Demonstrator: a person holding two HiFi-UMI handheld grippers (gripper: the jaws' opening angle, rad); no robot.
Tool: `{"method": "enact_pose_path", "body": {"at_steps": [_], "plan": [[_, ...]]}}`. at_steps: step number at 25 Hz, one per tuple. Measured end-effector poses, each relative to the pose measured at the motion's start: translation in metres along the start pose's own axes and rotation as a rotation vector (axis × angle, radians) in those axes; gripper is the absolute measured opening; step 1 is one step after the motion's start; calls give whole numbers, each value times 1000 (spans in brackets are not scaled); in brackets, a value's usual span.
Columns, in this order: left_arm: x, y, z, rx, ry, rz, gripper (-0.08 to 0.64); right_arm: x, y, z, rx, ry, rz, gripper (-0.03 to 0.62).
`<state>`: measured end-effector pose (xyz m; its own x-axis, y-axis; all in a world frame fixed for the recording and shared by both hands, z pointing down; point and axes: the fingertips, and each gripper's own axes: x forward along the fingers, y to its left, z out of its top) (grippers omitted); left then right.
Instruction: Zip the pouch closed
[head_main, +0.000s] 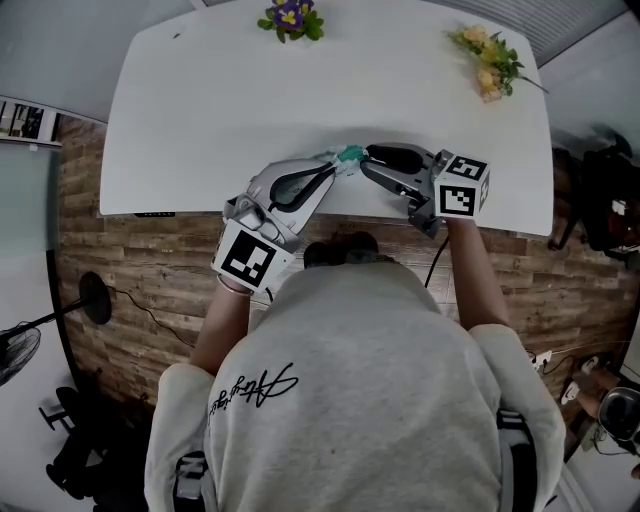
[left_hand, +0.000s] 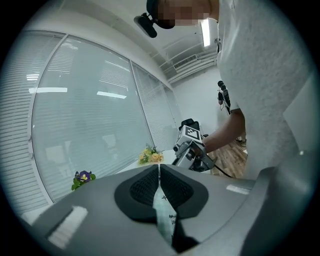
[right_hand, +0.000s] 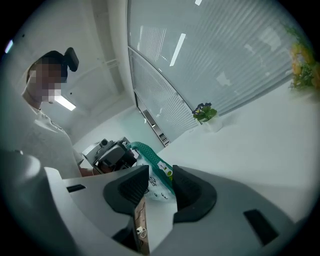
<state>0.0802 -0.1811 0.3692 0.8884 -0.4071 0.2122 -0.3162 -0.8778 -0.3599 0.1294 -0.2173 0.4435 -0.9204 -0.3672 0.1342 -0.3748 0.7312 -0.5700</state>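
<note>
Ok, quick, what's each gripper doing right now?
Left gripper: closed, pinching the pouch.
Right gripper: jaws apart around the pouch's green zipper end, not clamped.

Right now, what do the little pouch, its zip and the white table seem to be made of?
Pouch: thin, soft plastic film by the look, pale with small print, perhaps slightly see-through; it bends and crumples.
Zip: green teeth with a matt look, probably plastic.
Table: smooth white top with a faint sheen; it could be laminate or painted board, and the pictures don't show which.
</note>
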Motion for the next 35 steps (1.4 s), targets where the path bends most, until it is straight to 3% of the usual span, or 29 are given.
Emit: {"method": "enact_pose_path", "body": {"at_steps": [8,14,23,35], "plan": [[0,-3,-3,22,14,-16,11,-6,-5,5,-2,-37,-8,94],[-5,1,-2,27,17,-5,11,-10,-5,15,-57,-74,-31,48],[-11,3,0,41,16,-1,9,-14,-10,25,-282,-21,-198,9],[-19,13,13,26,-23,39,6,-9,-6,34,-497,40,-306,0]]}}
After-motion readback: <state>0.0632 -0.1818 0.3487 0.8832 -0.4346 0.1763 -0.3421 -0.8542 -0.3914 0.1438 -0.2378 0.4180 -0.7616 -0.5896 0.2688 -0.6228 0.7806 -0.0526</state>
